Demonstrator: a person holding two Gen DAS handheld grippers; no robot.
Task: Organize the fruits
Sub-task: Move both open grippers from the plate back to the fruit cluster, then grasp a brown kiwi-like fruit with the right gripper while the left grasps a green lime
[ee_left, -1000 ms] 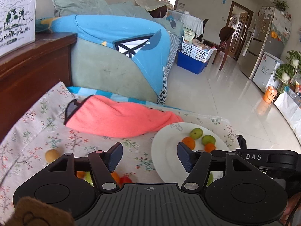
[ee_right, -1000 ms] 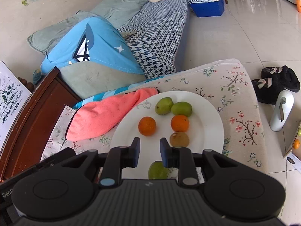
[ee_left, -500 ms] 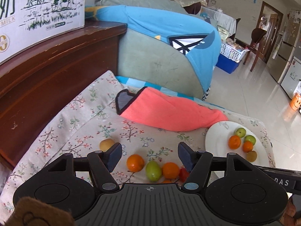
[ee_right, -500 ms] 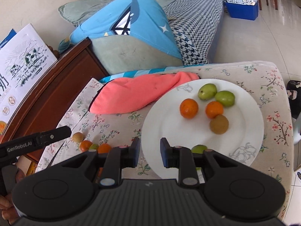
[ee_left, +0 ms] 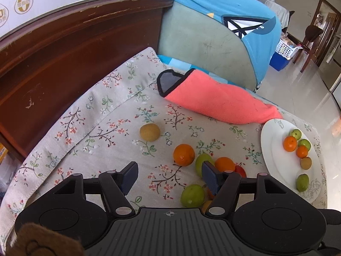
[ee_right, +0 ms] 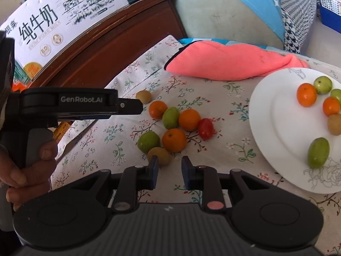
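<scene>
Loose fruit lies in a cluster on the floral cloth (ee_left: pixel 102 128): oranges (ee_right: pixel 174 139), green fruits (ee_right: pixel 148 141), a red tomato (ee_right: pixel 205 128) and brownish fruits (ee_right: pixel 158 155). One brownish fruit (ee_left: pixel 149 132) sits apart at the far side. A white plate (ee_right: pixel 277 128) at the right holds several fruits. My left gripper (ee_left: pixel 169 177) hangs open above the cloth, left of the cluster, with nothing between its fingers; an orange (ee_left: pixel 183 154) lies just ahead of it. My right gripper (ee_right: pixel 170 172) is shut and empty, just short of the cluster's near side.
A pink towel (ee_left: pixel 213 102) lies across the cloth's far side. A dark wooden board (ee_left: pixel 64 53) bounds the left, with a milk carton box (ee_right: pixel 53 21) on top. A person's hand (ee_right: pixel 27 166) holds the left gripper (ee_right: pixel 136 106). A sofa with a blue cushion (ee_left: pixel 213 2) stands behind.
Both views have swung left, from the plate toward the loose fruit. The left gripper now shows in the right wrist view. Neither gripper's jaws have visibly changed.
</scene>
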